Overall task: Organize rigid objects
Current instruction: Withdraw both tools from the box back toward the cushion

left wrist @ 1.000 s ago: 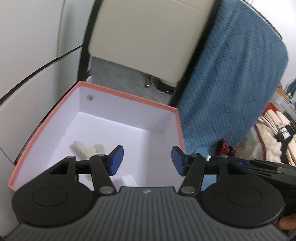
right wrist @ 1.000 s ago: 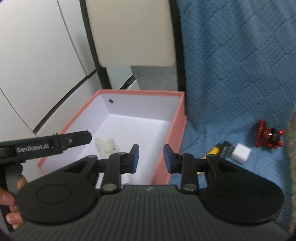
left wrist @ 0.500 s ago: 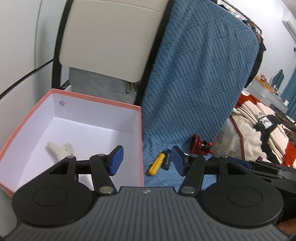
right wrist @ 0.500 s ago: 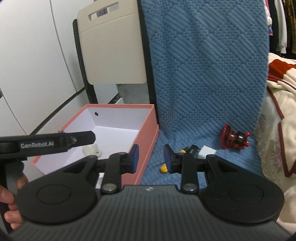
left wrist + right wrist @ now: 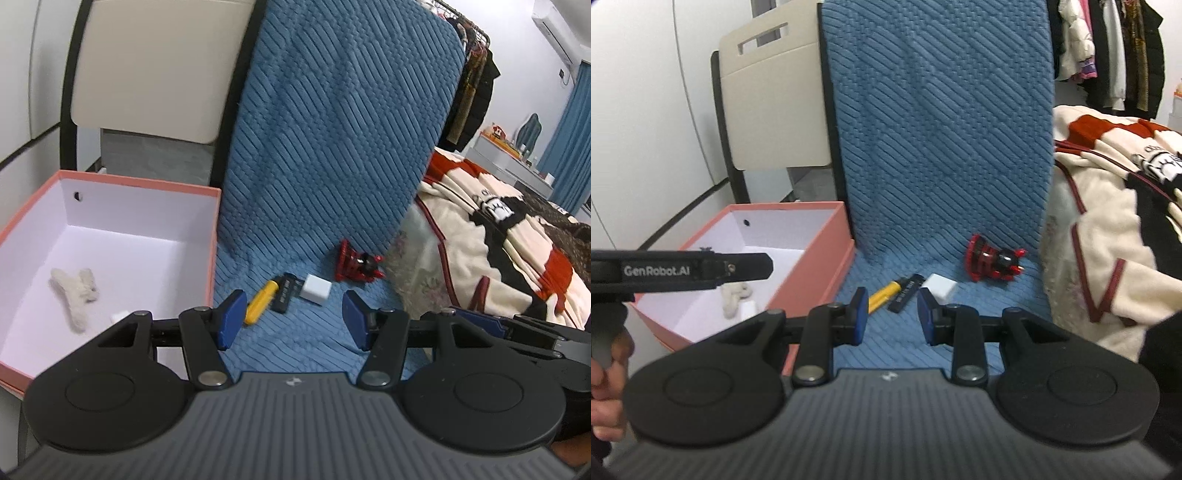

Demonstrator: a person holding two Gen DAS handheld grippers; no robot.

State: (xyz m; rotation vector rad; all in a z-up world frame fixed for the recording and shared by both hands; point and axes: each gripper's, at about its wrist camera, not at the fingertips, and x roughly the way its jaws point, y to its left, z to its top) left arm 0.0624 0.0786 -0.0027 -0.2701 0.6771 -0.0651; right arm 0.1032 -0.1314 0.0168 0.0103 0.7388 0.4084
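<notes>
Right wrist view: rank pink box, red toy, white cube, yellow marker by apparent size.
Largest to smallest, as they look:
1. pink box, by far
2. red toy
3. yellow marker and white cube: too close to rank. The marker is longer but thinner and partly hidden behind a gripper finger.
</notes>
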